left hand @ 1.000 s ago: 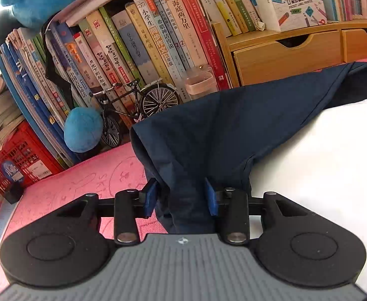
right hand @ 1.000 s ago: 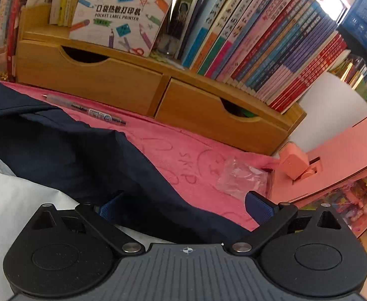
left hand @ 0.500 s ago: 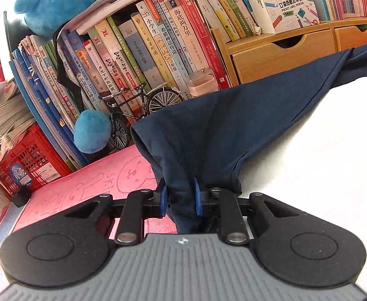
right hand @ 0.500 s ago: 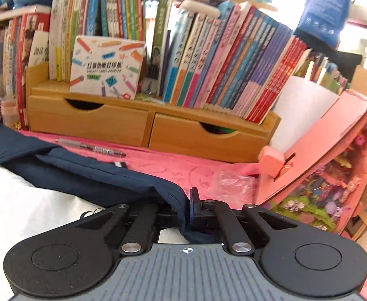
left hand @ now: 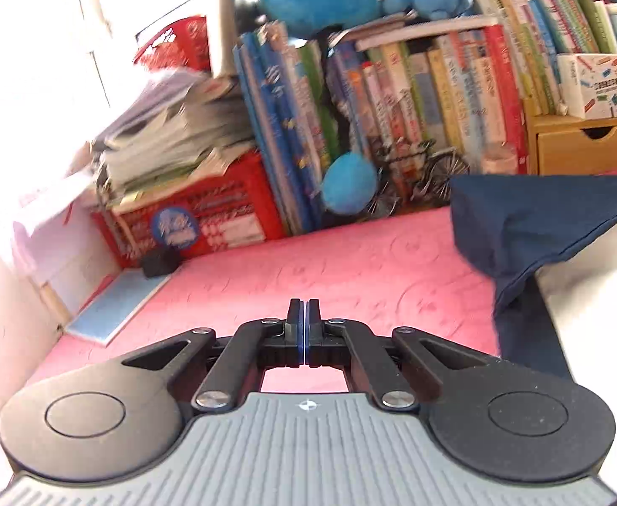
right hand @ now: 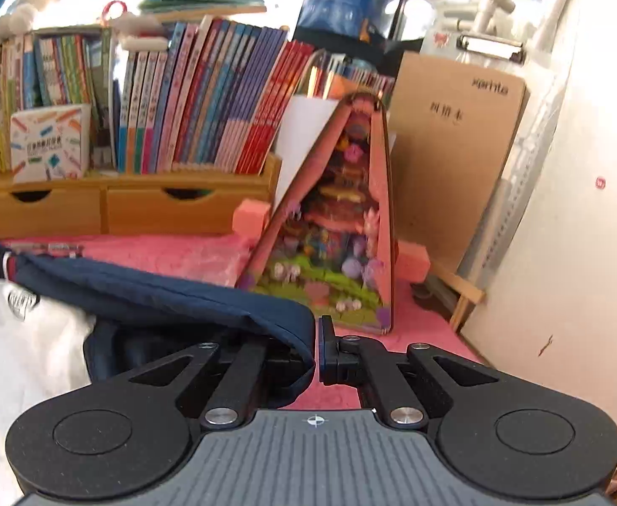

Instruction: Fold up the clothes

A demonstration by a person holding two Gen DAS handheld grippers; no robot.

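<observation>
The garment is a white shirt (right hand: pixel 17 362) with navy sleeves, lying on a pink mat (left hand: pixel 350 261). In the left wrist view one navy sleeve (left hand: pixel 523 227) rises crumpled at the right, beside the white body (left hand: pixel 599 291). My left gripper (left hand: pixel 304 308) is shut with nothing between its pads, over bare mat to the left of that sleeve. In the right wrist view my right gripper (right hand: pixel 317 331) is shut on the cuff end of the other navy sleeve (right hand: pixel 161 295), which is raised off the mat and trails left to the shirt.
Rows of books, a red crate (left hand: pixel 190 219), a blue plush ball (left hand: pixel 348 187) and a model bicycle (left hand: pixel 426 173) line the back left. A wooden drawer unit (right hand: pixel 110 211), a pink pop-up playset (right hand: pixel 333 232) and a cardboard box (right hand: pixel 452 160) stand to the right.
My left gripper has shut fully and swung left; the sleeve it was closing on is now out of its fingers, to the right. My right gripper stays shut on its sleeve and has swung right.
</observation>
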